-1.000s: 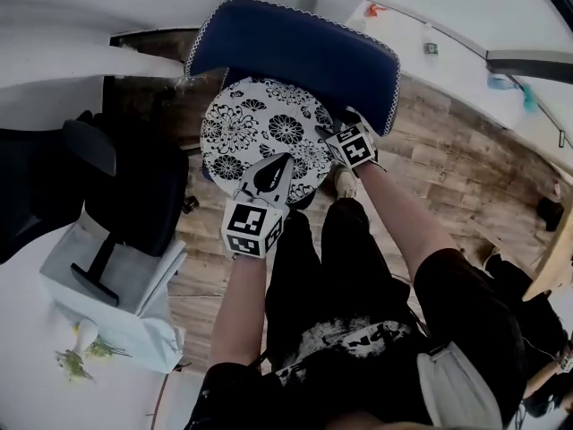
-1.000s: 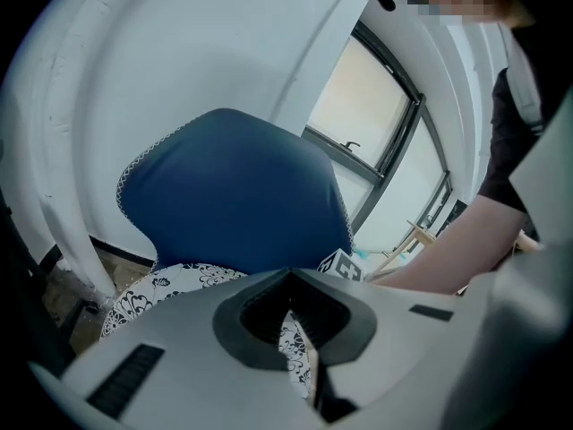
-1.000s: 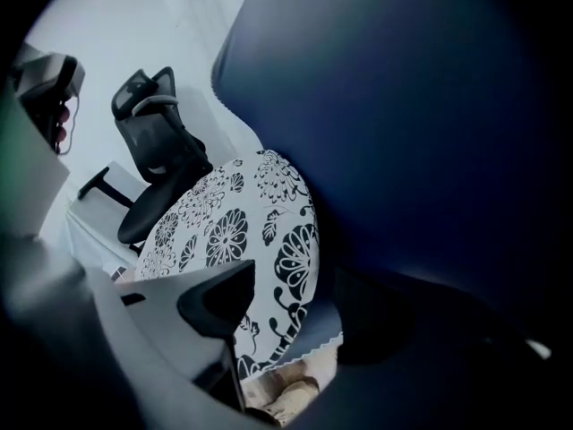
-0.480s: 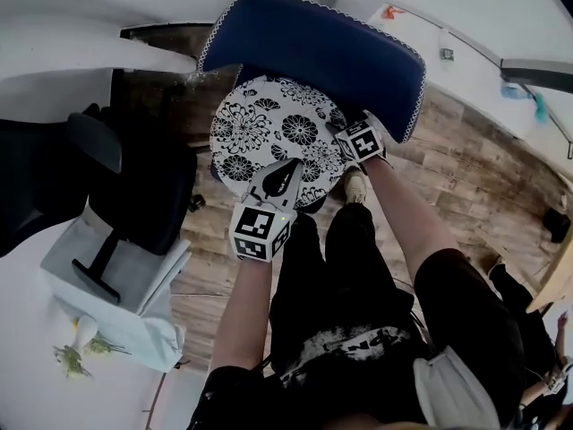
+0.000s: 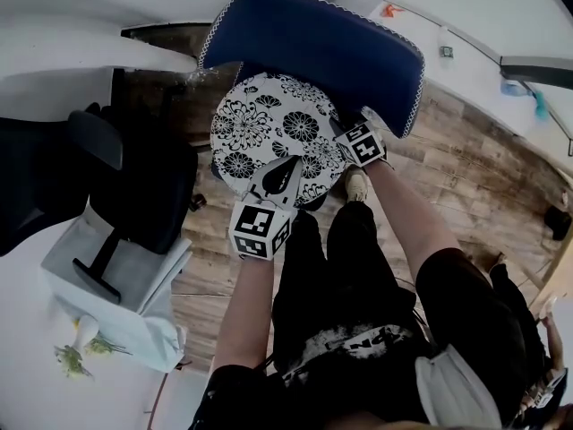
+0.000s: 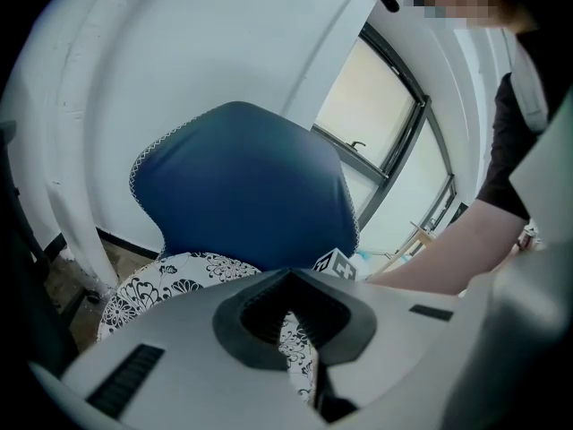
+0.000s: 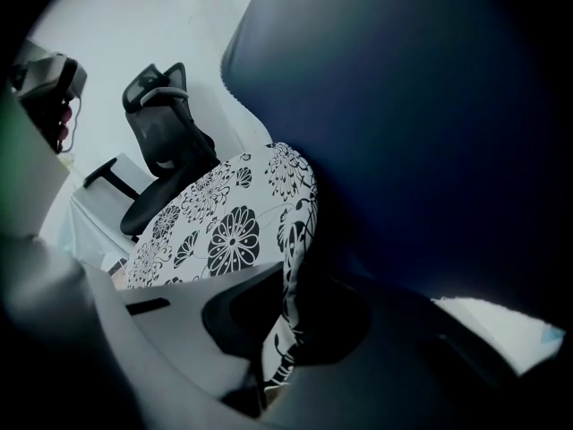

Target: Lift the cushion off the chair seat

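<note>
A round white cushion (image 5: 269, 128) with black flowers lies on the seat of a blue chair (image 5: 313, 43). My left gripper (image 5: 285, 170) is at the cushion's near edge, shut on the fabric. In the left gripper view the cushion (image 6: 170, 280) runs in between that gripper's (image 6: 289, 285) jaws. My right gripper (image 5: 340, 127) is at the cushion's right edge, beside the backrest. Its jaws have just been closing. The right gripper view shows the cushion's (image 7: 215, 231) rim pinched in that gripper (image 7: 288, 285), with the blue backrest (image 7: 430, 133) close on the right.
A black office chair (image 5: 134, 186) stands left of the blue chair, also in the right gripper view (image 7: 166, 150). A white desk (image 5: 36, 330) fills the lower left. The person's dark-trousered legs (image 5: 340, 267) stand just before the seat on a wooden floor (image 5: 466, 177).
The right gripper's jaws have closed onto the cushion's right edge. Both hands stay about where they were, and the cushion still lies on the seat.
</note>
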A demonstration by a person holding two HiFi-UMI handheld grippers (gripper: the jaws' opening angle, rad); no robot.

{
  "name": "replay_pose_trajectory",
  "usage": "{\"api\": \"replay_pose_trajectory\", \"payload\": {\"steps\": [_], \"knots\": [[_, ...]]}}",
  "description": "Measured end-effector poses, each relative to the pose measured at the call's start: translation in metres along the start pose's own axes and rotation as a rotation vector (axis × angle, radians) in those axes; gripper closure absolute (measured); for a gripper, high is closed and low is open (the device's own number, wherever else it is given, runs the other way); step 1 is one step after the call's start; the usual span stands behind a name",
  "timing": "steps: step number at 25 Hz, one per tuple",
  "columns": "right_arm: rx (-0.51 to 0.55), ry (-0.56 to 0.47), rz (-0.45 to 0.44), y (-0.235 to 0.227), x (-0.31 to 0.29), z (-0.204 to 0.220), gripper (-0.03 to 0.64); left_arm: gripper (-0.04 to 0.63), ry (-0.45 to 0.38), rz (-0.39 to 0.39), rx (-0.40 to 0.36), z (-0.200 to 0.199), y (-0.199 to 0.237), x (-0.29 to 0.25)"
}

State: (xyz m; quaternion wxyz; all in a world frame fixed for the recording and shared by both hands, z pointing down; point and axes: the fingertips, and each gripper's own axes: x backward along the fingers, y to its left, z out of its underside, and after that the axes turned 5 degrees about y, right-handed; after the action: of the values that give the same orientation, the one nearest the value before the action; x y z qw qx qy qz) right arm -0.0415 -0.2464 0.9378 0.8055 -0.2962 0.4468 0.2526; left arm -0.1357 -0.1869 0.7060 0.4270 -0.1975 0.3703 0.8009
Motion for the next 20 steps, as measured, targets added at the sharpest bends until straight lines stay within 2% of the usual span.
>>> {"api": "replay_pose_trajectory", "payload": {"steps": [7,12,20], "knots": [[0.028,-0.055,-0.017,0.012,0.028,-0.016,0.591,0.583,-0.009,-0.013,-0.006,-0.008,-0.006,0.012],[0.089,-0.085,-0.045,0.034,0.06,-0.033,0.591,0.583,-0.046,-0.035,-0.006,-0.028,-0.013,0.03],[0.094,-0.164,-0.075,0.077,0.125,-0.069,0.59,0.583,-0.103,-0.051,-0.043,-0.07,-0.024,0.075]]}}
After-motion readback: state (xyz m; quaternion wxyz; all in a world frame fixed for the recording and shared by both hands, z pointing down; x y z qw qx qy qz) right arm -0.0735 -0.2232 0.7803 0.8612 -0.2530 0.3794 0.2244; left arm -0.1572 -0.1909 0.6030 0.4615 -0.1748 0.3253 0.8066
